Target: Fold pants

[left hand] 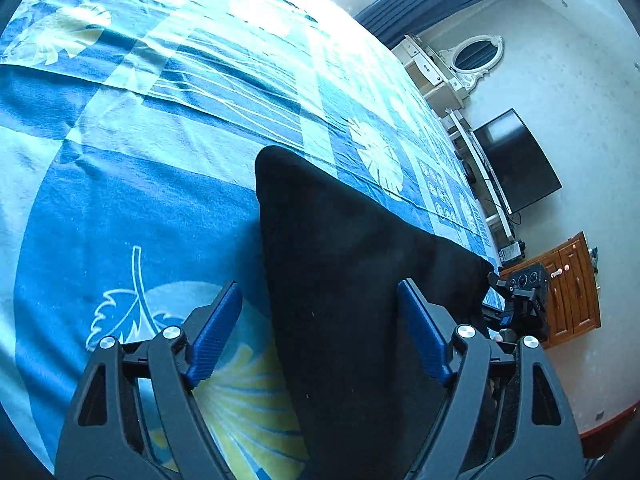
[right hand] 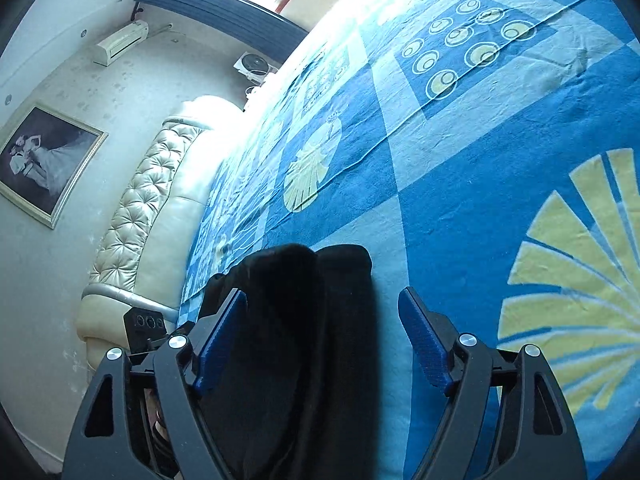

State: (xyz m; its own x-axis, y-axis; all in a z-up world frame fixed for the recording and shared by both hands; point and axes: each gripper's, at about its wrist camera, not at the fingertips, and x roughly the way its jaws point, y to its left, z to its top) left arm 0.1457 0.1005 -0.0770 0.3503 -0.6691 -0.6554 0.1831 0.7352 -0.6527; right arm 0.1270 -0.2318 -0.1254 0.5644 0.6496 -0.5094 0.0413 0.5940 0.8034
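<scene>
Black pants lying folded on the bed, both grippers wide open.

Left wrist view: the left gripper [left hand: 320, 300] gapes over the pants [left hand: 352, 264], gripping nothing, on the blue bedspread [left hand: 152, 200] near the bed's edge.
Right wrist view: the right gripper [right hand: 322, 304] spread wide, pants [right hand: 296, 320] between its fingers, unpinched.

blue patterned bedspread [left hand: 160, 184], tufted cream headboard [right hand: 144, 200], framed picture [right hand: 44, 164], tv [left hand: 516, 160], wooden cabinet [left hand: 572, 288].
</scene>
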